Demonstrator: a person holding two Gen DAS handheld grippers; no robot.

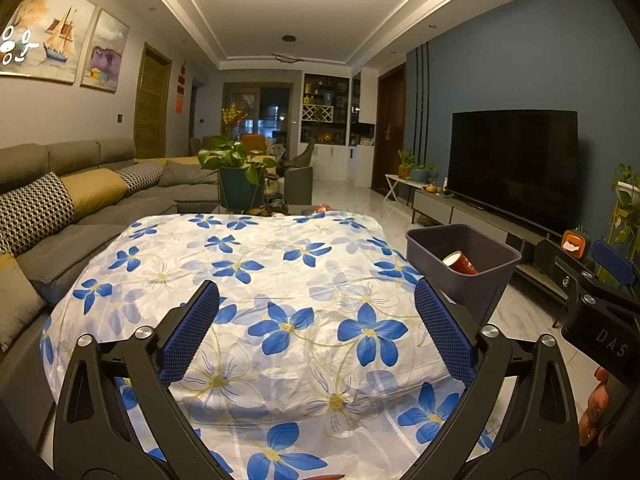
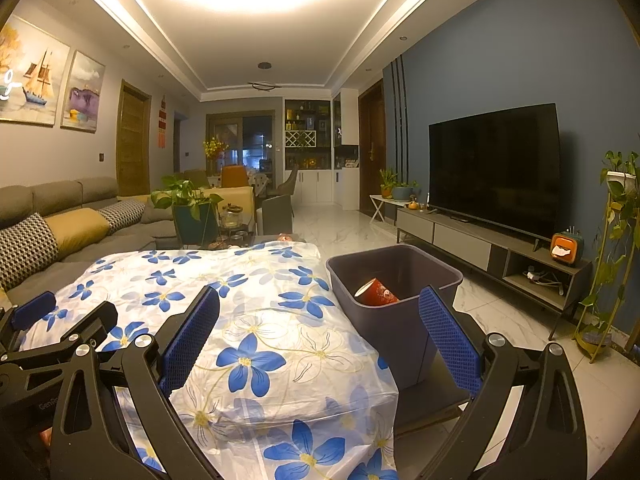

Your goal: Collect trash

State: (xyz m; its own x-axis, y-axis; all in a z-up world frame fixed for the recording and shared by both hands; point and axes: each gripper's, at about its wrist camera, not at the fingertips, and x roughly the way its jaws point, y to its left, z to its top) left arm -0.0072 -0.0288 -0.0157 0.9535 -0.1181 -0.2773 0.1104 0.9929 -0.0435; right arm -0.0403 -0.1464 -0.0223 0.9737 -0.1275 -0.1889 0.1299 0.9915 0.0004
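While both grippers' fingers point(image 1: 444, 332) point(image 2: 448, 336) gape wide and empty, the red cup point(image 2: 374, 293) lies in the bin point(image 2: 400, 332) beyond them

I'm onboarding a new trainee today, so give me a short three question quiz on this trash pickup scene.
1. True or false: the red cup lies on its side inside the grey bin.
2. Which claw has its pads shut together? A: left claw B: right claw C: neither
3. Fill the blank: the table is covered by a cloth printed with blue ____.

Key: 1 true; 2 C, both stand open and hold nothing; 3 flowers.
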